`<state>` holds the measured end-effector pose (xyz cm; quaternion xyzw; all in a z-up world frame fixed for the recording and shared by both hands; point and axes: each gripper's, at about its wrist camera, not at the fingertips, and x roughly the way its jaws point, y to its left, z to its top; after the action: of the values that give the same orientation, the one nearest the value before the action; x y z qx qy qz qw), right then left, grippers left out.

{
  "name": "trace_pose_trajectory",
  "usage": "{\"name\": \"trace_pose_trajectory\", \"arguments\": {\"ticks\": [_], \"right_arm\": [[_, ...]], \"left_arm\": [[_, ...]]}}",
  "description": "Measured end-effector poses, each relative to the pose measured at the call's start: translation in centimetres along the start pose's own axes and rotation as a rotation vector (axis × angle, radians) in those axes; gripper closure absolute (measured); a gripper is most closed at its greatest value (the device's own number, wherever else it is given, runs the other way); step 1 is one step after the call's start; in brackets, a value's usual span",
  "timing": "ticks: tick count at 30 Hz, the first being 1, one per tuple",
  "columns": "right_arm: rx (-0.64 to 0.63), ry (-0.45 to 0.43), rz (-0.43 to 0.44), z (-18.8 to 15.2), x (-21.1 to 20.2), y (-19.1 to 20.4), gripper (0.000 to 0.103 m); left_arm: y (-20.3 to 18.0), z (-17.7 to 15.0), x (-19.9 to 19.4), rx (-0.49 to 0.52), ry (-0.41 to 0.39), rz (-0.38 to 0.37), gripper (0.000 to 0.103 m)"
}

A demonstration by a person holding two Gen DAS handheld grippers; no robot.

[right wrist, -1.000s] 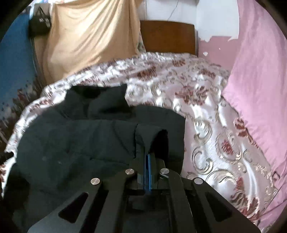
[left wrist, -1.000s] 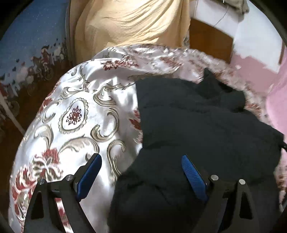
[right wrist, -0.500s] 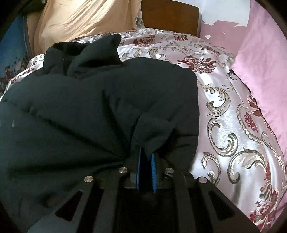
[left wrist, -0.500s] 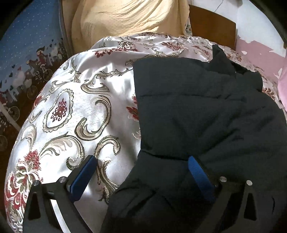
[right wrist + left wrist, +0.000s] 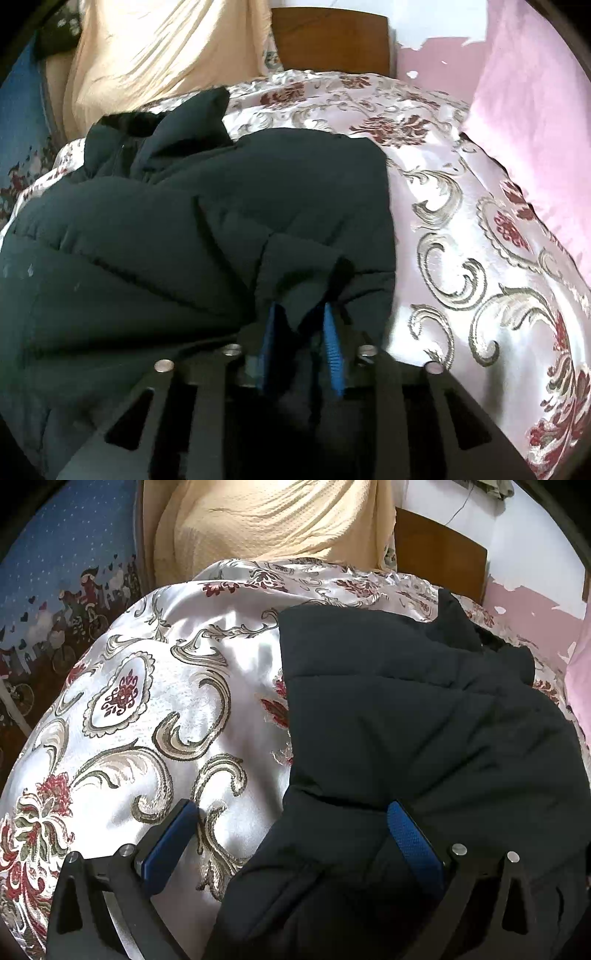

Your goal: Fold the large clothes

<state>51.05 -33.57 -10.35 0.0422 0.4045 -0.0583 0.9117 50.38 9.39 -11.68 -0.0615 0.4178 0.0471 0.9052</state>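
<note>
A dark padded jacket (image 5: 406, 701) lies folded on a satin bedspread (image 5: 147, 701) with red and gold scrolls. My left gripper (image 5: 291, 806) hangs open at its widest over the jacket's near left edge: the left finger is above the bedspread, the right one rests against the jacket. In the right wrist view the jacket (image 5: 184, 240) fills the left half. My right gripper (image 5: 300, 308) is at its near right corner with its jaws opening. A fold of the dark cloth sits loosely between the blue pads (image 5: 332, 339).
A pink pillow (image 5: 535, 110) lies along the right side of the bedspread (image 5: 461, 240). A yellow cloth (image 5: 277, 517) hangs behind the bed beside a wooden headboard (image 5: 332, 40). Blue patterned fabric (image 5: 55, 572) drops away at the bed's left edge.
Both grippers have sunk toward the jacket. The right pads, pinched together on a fold a second ago, now stand apart. The left jaws opened slightly wider.
</note>
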Motion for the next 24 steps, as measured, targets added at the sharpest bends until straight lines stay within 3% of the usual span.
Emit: {"name": "trace_pose_trajectory", "arguments": {"ticks": [4, 6, 8, 10, 15, 19, 24], "right_arm": [[0.034, 0.007, 0.045, 0.0, 0.1, -0.9, 0.074], [0.045, 0.033, 0.074, 0.5, -0.6, -1.4, 0.063], [0.032, 0.041, 0.062, 1.0, -1.8, -1.7, 0.029], [0.01, 0.019, 0.079, 1.7, -3.5, -2.0, 0.016], [-0.027, 0.023, 0.137, 5.7, -5.5, -1.1, 0.015], [0.002, 0.089, 0.193, 10.4, -3.0, 1.3, 0.015], [0.05, 0.085, 0.219, 15.3, 1.3, 5.2, 0.015]], "left_arm": [[0.7, 0.4, -0.4, -0.03, 0.019, -0.032, 0.0], [0.9, 0.8, -1.2, -0.038, 0.042, -0.019, 0.0], [1.1, 1.4, -2.3, -0.043, 0.042, -0.014, 0.0], [1.0, 2.5, -4.0, -0.043, 0.018, -0.037, 0.0], [-1.2, 7.1, -5.1, -0.01, 0.004, -0.096, 0.0], [-4.7, 12.9, -2.1, -0.02, 0.062, -0.187, 0.0], [-8.6, 17.5, 2.1, -0.049, 0.067, -0.243, 0.0]]}}
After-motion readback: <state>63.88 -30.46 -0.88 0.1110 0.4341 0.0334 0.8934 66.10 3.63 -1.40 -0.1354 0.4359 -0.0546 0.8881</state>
